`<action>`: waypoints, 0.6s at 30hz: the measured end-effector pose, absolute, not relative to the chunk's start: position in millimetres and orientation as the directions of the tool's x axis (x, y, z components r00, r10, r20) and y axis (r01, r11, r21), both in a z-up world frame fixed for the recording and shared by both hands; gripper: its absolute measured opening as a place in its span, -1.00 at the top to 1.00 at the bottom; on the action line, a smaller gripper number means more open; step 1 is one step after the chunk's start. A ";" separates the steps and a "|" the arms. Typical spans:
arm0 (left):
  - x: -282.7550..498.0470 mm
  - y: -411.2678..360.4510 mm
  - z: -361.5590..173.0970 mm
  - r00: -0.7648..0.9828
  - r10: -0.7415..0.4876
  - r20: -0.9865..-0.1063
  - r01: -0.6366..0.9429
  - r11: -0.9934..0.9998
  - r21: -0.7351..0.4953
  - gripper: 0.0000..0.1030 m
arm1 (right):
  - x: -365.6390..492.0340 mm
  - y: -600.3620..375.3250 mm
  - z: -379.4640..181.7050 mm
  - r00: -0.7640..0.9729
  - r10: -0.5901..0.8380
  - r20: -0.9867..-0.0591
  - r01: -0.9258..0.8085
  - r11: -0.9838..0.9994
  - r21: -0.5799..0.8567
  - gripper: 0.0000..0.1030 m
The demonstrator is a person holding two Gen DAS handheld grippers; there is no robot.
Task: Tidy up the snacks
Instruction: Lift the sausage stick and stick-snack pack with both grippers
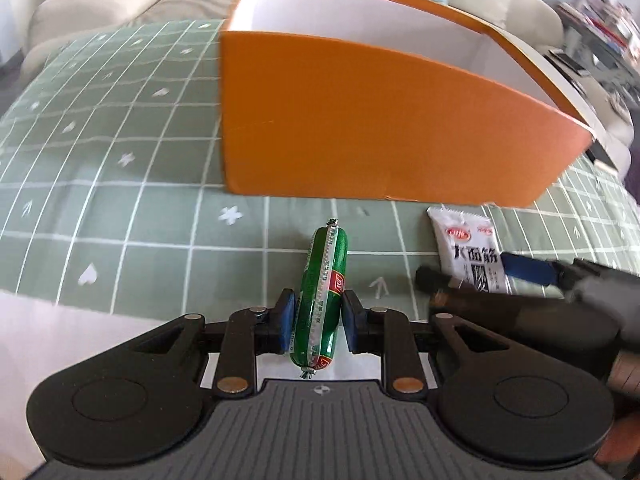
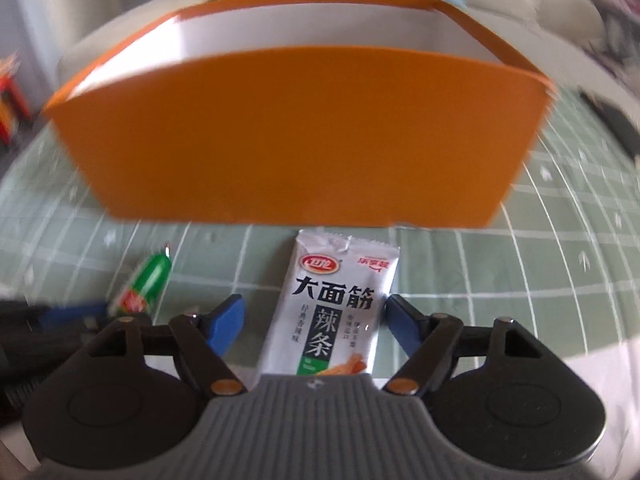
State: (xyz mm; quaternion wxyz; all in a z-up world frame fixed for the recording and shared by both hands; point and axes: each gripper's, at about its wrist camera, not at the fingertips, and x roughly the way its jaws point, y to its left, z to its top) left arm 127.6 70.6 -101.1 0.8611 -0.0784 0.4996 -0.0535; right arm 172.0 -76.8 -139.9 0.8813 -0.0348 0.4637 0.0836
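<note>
We note left gripper (image 1: 318, 316) angled down before the orange box (image 1: 360, 128), pads clamped on green sausage (image 1: 322, 292), right gripper (image 2: 314, 322) likewise, jaws wide, straddling white snack packet (image 2: 334, 304) without touching.

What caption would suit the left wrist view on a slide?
Left gripper shut on a green sausage before the orange box; white snack packet lies to the right on green checked cloth.

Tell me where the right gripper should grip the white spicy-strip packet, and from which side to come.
Grip the white packet across its narrow width at mid-length, coming down from above along its long axis. It lies flat on the green cloth, pointing toward the orange box, and the right gripper already straddles it, open, pads clear of both long edges.
</note>
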 end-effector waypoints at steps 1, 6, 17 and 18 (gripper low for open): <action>127.7 72.8 -100.6 0.492 -0.173 -0.853 0.003 0.980 -0.198 0.48 | 169.1 -72.5 -141.0 0.562 0.121 -0.818 -0.210 0.978 0.000 -0.44; 124.5 79.6 -98.3 0.449 -0.215 -0.868 -0.014 0.969 -0.247 0.47 | 157.9 -72.1 -138.7 0.561 0.175 -0.809 -0.292 0.957 0.005 -0.10; 107.8 74.7 -101.3 0.488 -0.218 -0.845 0.014 0.970 -0.242 0.30 | 128.5 -102.2 -137.1 0.547 0.214 -0.809 -0.331 0.943 0.027 -0.42; 107.0 71.0 -101.4 0.498 -0.204 -0.843 0.030 0.975 -0.219 0.29 | 126.1 -100.7 -140.9 0.559 0.205 -0.803 -0.326 0.945 0.014 -0.42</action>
